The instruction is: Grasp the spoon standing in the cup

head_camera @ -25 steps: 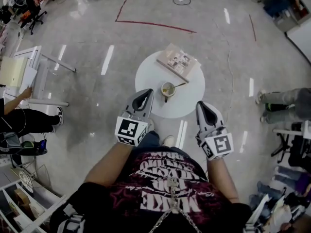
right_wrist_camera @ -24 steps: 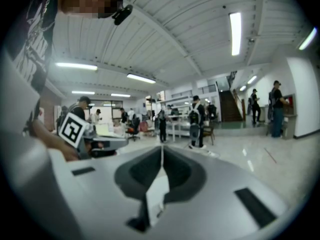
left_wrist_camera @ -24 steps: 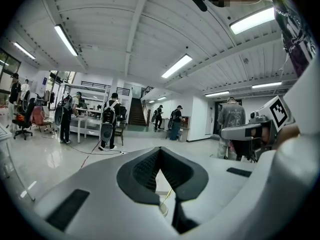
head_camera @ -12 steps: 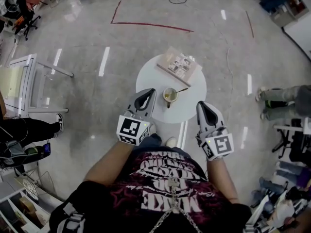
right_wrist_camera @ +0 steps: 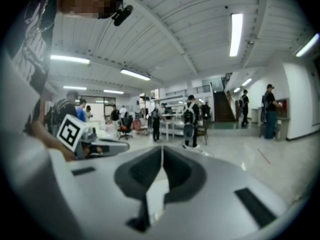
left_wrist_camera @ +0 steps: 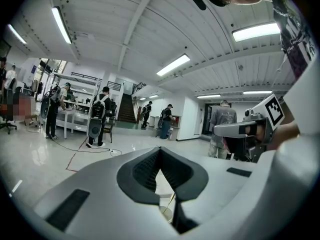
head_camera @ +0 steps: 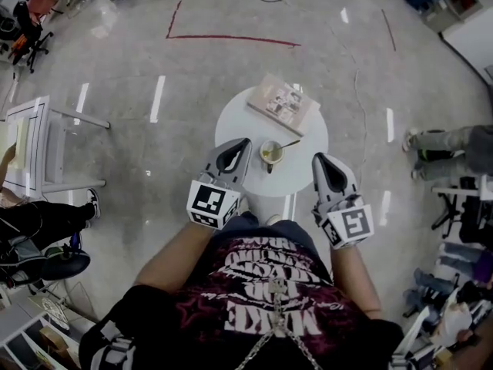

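Observation:
A small cup (head_camera: 269,153) stands on a round white table (head_camera: 300,168), with a spoon (head_camera: 287,144) leaning out of it to the right. My left gripper (head_camera: 244,142) is shut and empty, its tip just left of the cup and above the table's near edge. My right gripper (head_camera: 316,158) is also shut and empty, right of the cup. In the left gripper view the jaws (left_wrist_camera: 160,149) meet at the tip. Below them I glimpse the spoon handle (left_wrist_camera: 170,200) and the cup rim (left_wrist_camera: 166,213). The right gripper (right_wrist_camera: 162,148) points over the floor.
A book (head_camera: 283,103) lies on the table's far side. A white desk (head_camera: 46,141) stands to the left, with seated people at both sides of the head view. Red tape (head_camera: 231,38) marks the floor beyond. Each gripper view shows the other gripper (left_wrist_camera: 245,130) (right_wrist_camera: 97,146) alongside.
The table and cup have shifted slightly nearer to the grippers in the head view. Both grippers stay shut and hold the same pose in front of the person.

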`<state>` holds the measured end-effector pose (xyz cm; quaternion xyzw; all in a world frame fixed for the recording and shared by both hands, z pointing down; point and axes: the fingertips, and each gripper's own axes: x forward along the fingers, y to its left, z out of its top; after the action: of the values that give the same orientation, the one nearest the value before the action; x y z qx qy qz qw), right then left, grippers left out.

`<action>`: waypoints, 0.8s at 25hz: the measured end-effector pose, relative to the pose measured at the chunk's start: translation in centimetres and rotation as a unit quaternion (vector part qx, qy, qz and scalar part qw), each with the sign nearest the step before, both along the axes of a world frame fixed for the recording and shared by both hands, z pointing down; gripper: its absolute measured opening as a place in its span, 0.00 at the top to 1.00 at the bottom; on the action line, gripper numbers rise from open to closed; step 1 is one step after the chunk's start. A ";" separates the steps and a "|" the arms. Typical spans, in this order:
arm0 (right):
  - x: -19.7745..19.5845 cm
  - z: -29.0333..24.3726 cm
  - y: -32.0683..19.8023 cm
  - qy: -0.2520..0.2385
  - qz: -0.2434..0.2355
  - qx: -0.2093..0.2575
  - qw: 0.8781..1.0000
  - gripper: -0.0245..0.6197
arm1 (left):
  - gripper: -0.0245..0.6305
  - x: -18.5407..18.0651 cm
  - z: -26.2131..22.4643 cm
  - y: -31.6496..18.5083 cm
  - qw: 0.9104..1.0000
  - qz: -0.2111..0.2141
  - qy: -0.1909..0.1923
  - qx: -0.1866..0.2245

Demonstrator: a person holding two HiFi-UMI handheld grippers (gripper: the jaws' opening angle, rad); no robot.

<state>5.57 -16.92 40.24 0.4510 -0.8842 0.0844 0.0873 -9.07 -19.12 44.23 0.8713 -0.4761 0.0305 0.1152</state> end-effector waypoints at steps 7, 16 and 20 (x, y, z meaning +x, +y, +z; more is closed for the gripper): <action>1.6 0.6 -0.2 0.016 0.015 -0.010 1.000 0.91 | 0.93 1.4 1.9 -0.7 1.000 0.015 0.007 -0.023; 3.4 1.6 -3.3 0.014 -0.014 -0.019 1.000 0.91 | 0.93 2.3 4.1 -2.9 0.998 -0.016 0.004 -0.055; 3.7 2.2 -5.4 0.016 -0.037 -0.026 0.999 0.91 | 0.93 2.7 5.4 -3.9 0.997 -0.035 -0.004 -0.070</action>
<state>9.23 -22.30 42.48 0.4166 -0.8965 0.0962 0.1164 -6.36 -23.01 49.67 0.8437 -0.5035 0.0633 0.1748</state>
